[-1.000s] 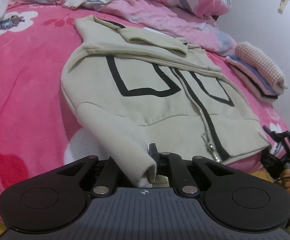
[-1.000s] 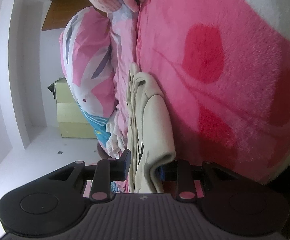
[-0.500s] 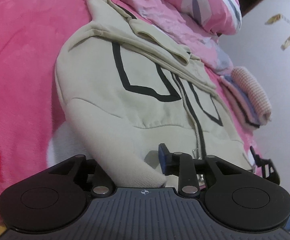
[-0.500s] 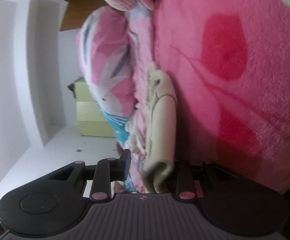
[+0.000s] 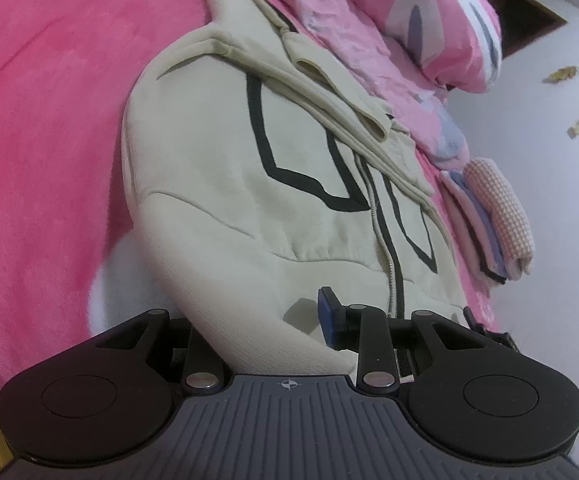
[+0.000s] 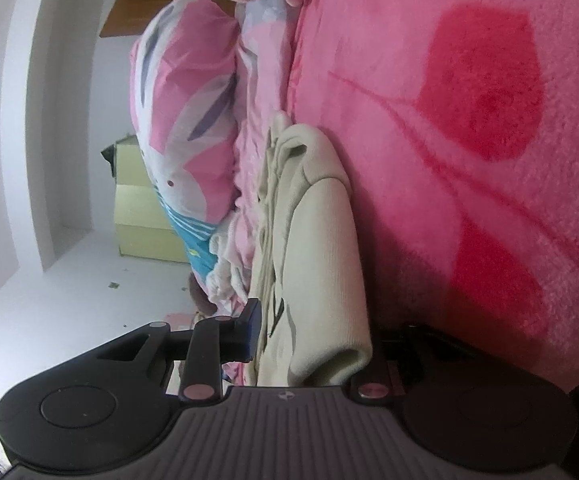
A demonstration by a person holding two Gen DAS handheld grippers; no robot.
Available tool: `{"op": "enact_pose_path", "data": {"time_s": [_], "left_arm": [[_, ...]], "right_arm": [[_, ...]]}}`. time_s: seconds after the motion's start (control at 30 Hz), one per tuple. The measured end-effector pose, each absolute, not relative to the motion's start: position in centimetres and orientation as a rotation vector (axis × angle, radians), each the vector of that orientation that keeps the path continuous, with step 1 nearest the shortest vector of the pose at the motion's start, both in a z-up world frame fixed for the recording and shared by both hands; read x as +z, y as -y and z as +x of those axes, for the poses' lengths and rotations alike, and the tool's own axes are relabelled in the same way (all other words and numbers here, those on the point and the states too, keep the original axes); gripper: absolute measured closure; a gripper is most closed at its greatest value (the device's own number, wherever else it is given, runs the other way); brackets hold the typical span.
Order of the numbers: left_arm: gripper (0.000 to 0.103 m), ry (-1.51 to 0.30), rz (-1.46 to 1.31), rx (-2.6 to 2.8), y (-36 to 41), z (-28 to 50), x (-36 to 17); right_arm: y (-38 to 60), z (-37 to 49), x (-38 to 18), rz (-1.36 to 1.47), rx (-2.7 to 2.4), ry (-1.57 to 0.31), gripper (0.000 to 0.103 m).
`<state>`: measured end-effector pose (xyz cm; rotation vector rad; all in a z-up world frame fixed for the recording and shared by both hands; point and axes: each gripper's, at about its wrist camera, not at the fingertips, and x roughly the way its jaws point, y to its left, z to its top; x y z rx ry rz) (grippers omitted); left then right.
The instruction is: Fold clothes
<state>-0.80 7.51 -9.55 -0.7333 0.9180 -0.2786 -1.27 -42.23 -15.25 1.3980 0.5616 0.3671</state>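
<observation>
Both grippers, left gripper (image 5: 265,332) and right gripper (image 6: 313,332), stand wide around the hoodie (image 5: 225,184) hem, unclamped; pinch both corners evenly before lifting.

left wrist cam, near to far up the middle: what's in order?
left gripper → beige ribbed hem → zip jacket with black outlines → crumpled pink bedding → pink patterned pillow.

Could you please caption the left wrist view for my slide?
Open left gripper straddling the ribbed hem of a cream zip-up hoodie.
</observation>
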Motion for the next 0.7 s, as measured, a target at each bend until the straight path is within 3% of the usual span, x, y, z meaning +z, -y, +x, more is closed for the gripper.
{"op": "enact_pose_path", "data": {"time_s": [0.2,0.7], "left_arm": [[0.073,-0.971,-0.676,-0.24,-6.6,0.0,-9.0],[0.046,-0.958,-0.625,-0.323,-5.9,0.0,-8.7]], "right_arm": [[42.3,-1.0,-15.0,1.38,0.36,-0.615,0.077],[42.7,-0.6,-14.6,1.375,0.347,-0.732,0.075]]}}
